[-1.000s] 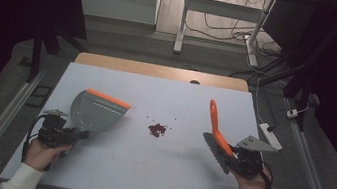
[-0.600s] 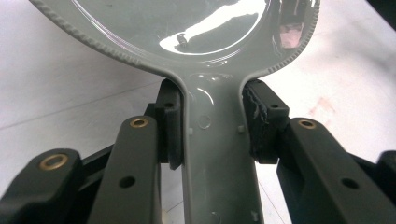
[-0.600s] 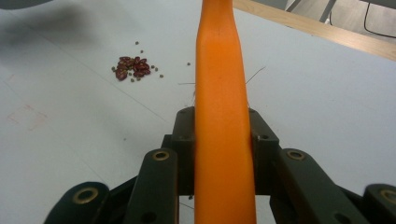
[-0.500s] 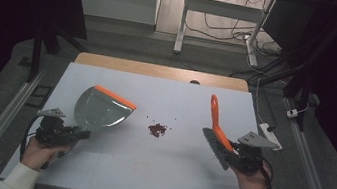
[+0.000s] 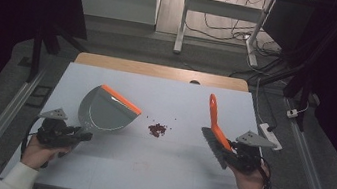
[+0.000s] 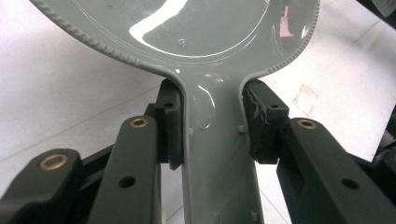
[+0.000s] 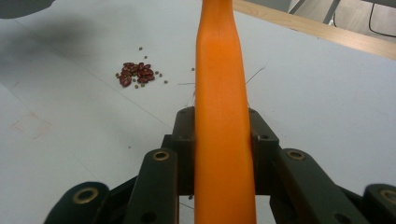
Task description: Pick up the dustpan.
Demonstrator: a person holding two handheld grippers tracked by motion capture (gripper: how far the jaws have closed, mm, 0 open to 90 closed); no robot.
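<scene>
While both hands rest low at the near edge of the desk [image 5: 154,173], the bare white sheet between them leaves wide room, broken by one small heap of red beans [image 5: 156,129]. The left tongs [image 5: 80,135] are clamped on the handle of a grey dustpan [image 5: 103,112]; in the left gripper view the two pads press the handle's sides just below where it widens into the pan [image 6: 196,32]. The pan reaches ahead of those tongs and toward the middle, its orange lip [image 5: 121,99] at the far end, tilted up off the sheet. The beans lie just beyond that lip, toward the right tongs, apart from the pan. The right tongs [image 5: 227,145] are closed on an orange-handled brush [image 5: 213,119], the handle standing up and away from them, the dark bristles low beside them over the sheet. In the right gripper view the handle [image 7: 222,116] runs straight up between the pads, and the beans [image 7: 137,74] sit ahead and to its left, well apart. The left hand [image 5: 39,151] grips its tool from behind, forearm in a white sleeve; the right hand [image 5: 247,179] does likewise, close to the desk's right edge. The desk's wooden far rim [image 5: 160,70] lies well beyond both tools.
</scene>
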